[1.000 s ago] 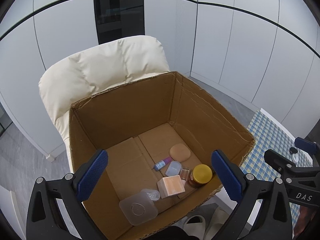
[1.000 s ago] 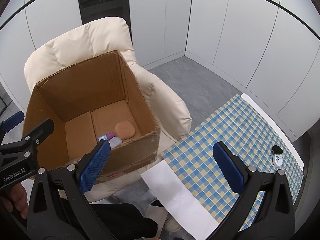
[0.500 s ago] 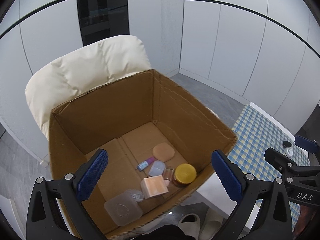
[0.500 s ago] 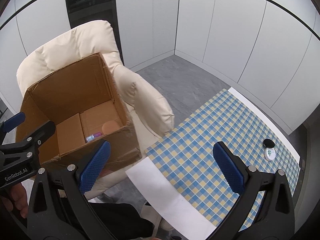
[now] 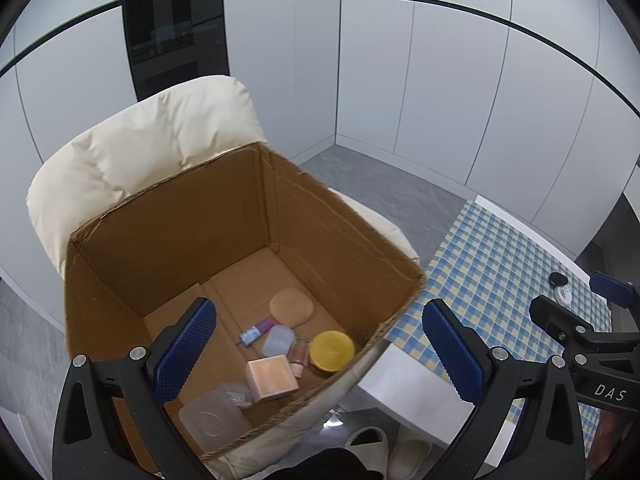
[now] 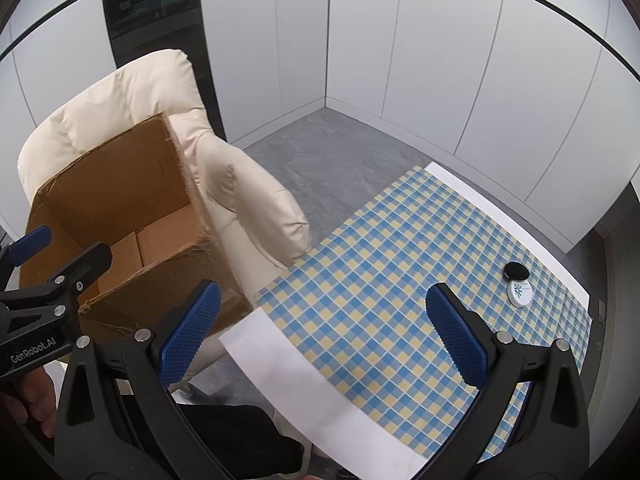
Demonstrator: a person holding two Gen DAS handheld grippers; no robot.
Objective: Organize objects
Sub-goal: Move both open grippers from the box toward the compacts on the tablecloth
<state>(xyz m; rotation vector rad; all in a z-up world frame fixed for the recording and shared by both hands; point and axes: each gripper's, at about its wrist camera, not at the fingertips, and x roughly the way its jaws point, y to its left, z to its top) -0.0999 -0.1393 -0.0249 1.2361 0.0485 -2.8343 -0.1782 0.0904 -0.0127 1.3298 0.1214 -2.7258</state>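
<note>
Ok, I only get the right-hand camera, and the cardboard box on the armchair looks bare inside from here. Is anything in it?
Observer: Yes. The left camera shows a jar with a yellow lid on the floor of the box, close to its near wall.
Operator: Anything beside the jar?
Observer: A small pink carton lies just left of it.
Operator: And is the left gripper carrying something?
Observer: No. The left gripper is open above the box, with nothing between its fingers.
</note>
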